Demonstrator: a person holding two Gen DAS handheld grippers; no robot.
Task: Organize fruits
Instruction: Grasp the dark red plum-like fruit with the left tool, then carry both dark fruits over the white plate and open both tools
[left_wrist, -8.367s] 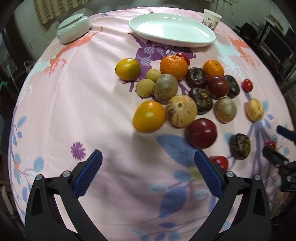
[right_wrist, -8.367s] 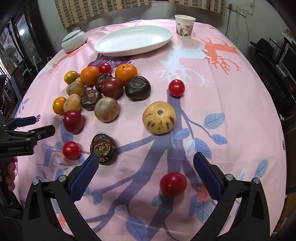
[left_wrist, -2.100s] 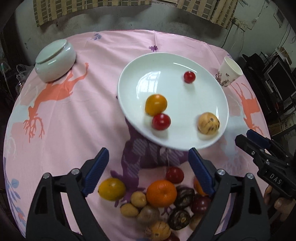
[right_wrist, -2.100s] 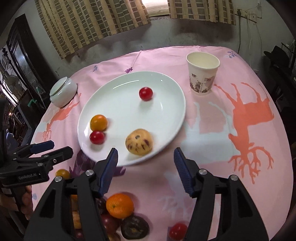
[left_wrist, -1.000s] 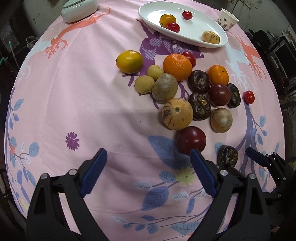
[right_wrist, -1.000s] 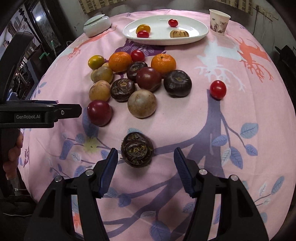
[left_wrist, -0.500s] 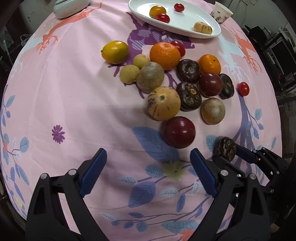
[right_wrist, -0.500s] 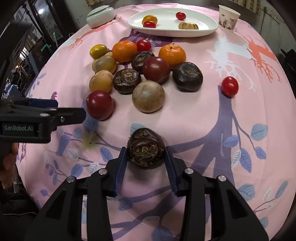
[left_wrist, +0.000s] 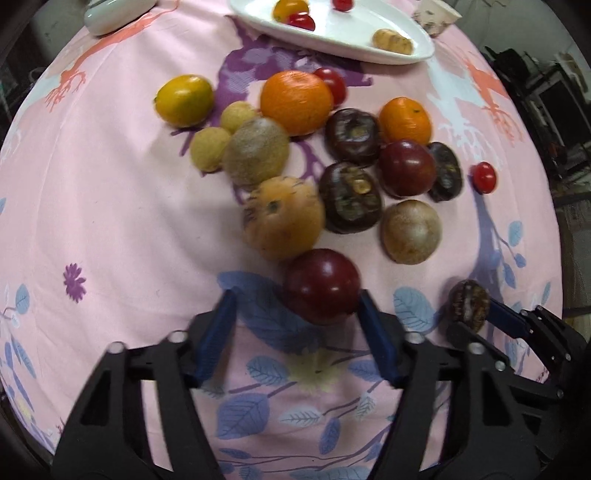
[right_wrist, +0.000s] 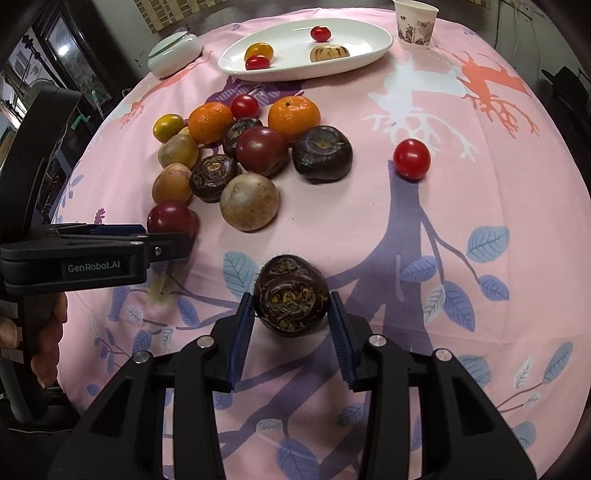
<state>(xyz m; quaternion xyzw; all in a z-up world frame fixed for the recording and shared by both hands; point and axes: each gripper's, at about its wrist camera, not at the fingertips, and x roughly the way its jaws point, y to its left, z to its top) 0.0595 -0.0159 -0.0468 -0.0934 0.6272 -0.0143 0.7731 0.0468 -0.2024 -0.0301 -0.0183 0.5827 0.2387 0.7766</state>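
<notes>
My left gripper (left_wrist: 295, 299) points down over a dark red plum (left_wrist: 321, 286) on the pink cloth. Its jaws are closing: the right pad touches the plum and the left pad stands apart from it. My right gripper (right_wrist: 290, 299) is shut on a dark brown wrinkled fruit (right_wrist: 291, 295), both blue pads against its sides, low over the cloth. In the left wrist view this fruit (left_wrist: 469, 304) shows at the lower right. A white plate (right_wrist: 288, 44) at the far side holds several small fruits.
A cluster of oranges (right_wrist: 293, 114), dark fruits and a tan round fruit (right_wrist: 249, 201) lies mid-table. One red tomato (right_wrist: 412, 158) sits alone to the right. A paper cup (right_wrist: 415, 26) and a lidded white bowl (right_wrist: 173, 55) stand at the back. A hand (right_wrist: 44, 339) grips the left handle.
The left gripper has sunk toward the dark red plum and its jaws have narrowed around it. The right gripper closed on the dark brown fruit a second ago and still grips it.
</notes>
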